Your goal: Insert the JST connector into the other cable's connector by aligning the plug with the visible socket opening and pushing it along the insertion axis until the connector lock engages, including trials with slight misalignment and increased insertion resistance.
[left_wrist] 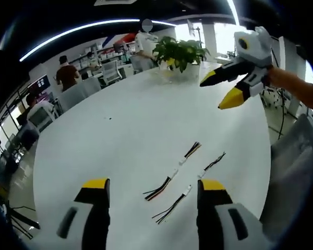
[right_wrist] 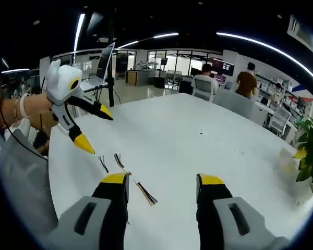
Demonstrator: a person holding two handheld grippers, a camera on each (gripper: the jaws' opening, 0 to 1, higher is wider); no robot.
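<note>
Both grippers, left gripper (left_wrist: 154, 188) and right gripper (right_wrist: 163, 182), hover with jaws apart, holding nothing. Thin, light cables (left_wrist: 172, 181) lie limp on the white table (left_wrist: 146, 114). Likely best gripped at their small stiff white connectors (left_wrist: 181, 162).

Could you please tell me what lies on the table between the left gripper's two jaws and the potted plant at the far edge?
In the left gripper view, the cable pairs lie just ahead of the left gripper; beyond them the white table is bare up to the potted plant.

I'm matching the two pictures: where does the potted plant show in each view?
Left gripper view: potted plant top centre, at the table's far edge, left of the right gripper.
Right gripper view: it sits at the right edge, partly cut off.
Shared landmark: the wired cables on the white table.
</note>
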